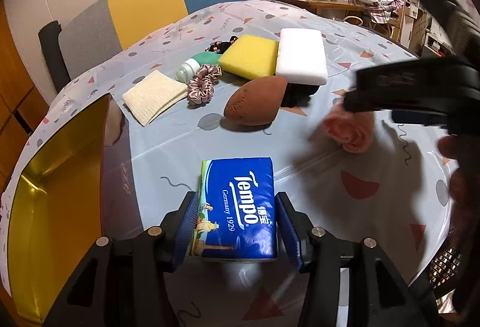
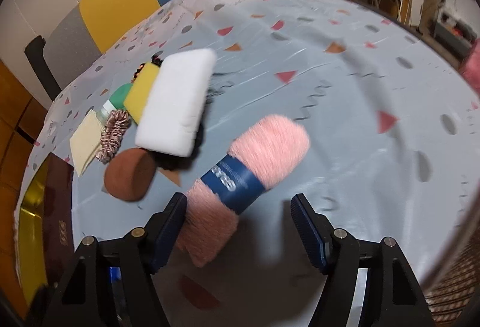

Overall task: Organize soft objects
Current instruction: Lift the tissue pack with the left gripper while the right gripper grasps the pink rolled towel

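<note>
My left gripper is shut on a blue Tempo tissue pack, held low over the patterned tablecloth. In the right wrist view a pink rolled towel with a blue band lies on the cloth between the fingers of my right gripper. The left pad touches the towel's near end; the right pad stands well clear of it, so the jaws are open. The left wrist view shows the right gripper blurred over the same pink towel.
A gold-lined open box stands at the table's left edge. Behind lie a cream cloth, pink scrunchie, green bottle, yellow sponge, white sponge and brown egg-shaped sponge. A multicoloured chair is beyond.
</note>
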